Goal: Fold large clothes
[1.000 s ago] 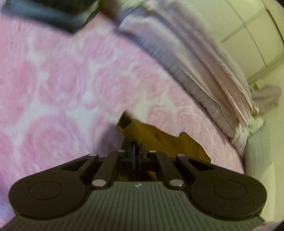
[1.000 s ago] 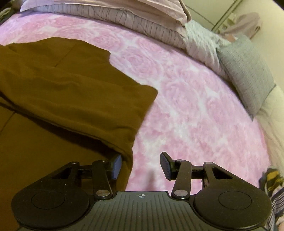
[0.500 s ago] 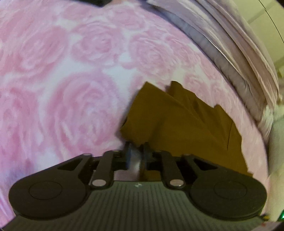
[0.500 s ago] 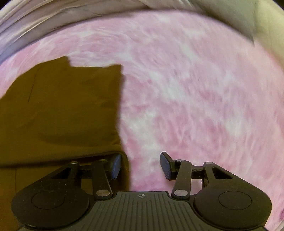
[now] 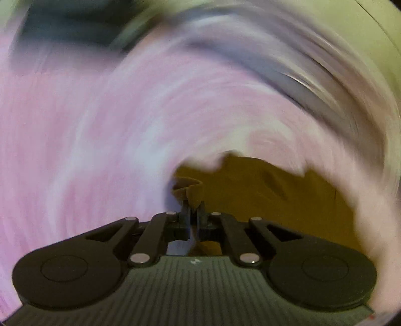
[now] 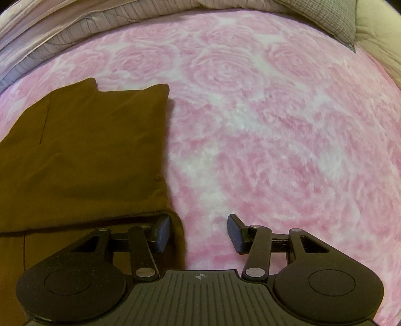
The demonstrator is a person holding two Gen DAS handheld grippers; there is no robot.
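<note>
In the right wrist view, the brown cloth garment lies folded on the pink rose-patterned fleece blanket, filling the left half of the frame. Its upper layer has a straight right edge running down the middle-left of the picture, and a lower layer shows beneath it at the lower left. The right gripper sits at the bottom of the frame with its jaws spread wide; only blanket and the garment's right edge lie between them. The left fingertip lies over the garment's lower right corner, though whether it touches the cloth cannot be told, and the right fingertip is over bare blanket, apart from the cloth. Along the top edge runs a striped grey and pale pink quilt, and a grey checked cushion sits in the upper right corner.

The left wrist view is heavily smeared by motion. The left gripper is at lower centre, its jaws pressed together and pinching a bunched fold of the brown garment, which rises crumpled just above the fingertips. The rest of the garment spreads to the right of centre over the pink blanket. The striped quilt streaks across the upper right. A dark shape in the upper left is too blurred to identify.

No containers appear in either view.
</note>
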